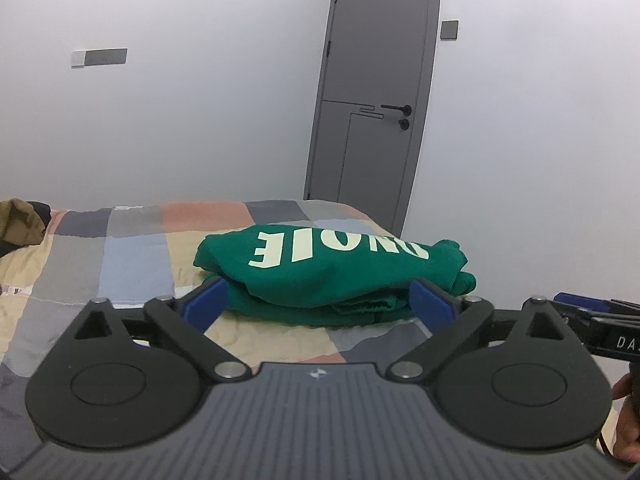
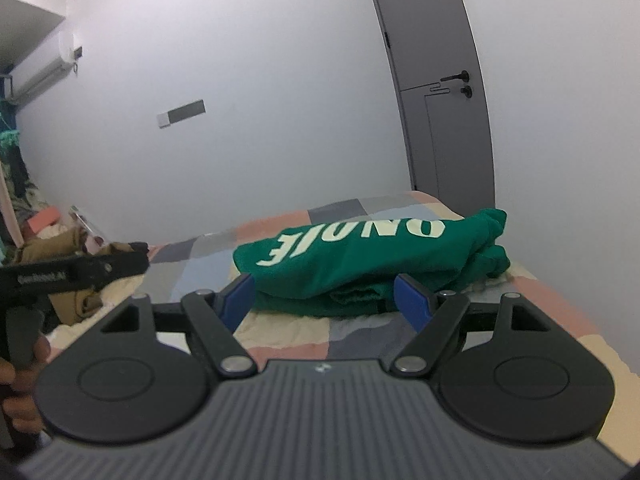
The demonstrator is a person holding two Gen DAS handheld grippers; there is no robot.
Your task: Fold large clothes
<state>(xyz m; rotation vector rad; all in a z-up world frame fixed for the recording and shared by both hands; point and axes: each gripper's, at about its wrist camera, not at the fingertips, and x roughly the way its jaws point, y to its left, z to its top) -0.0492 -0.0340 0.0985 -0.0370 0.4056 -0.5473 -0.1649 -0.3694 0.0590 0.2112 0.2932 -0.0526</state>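
Shirt [image 1: 320,272] is found folded in a bundle on the bed [image 1: 120,264], with left claw [image 1: 320,300] and right claw [image 2: 324,296] both spread wide and empty just short of it. Loose upper layers could be disturbed if snagged. Clutter at the bed's far end is shown only in the right view.

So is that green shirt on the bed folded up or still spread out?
Folded: the green shirt lies in a compact stacked bundle on the patchwork bedspread, layered edges showing in front.

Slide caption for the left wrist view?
Open left claw facing a folded green sweatshirt on the patchwork bed.
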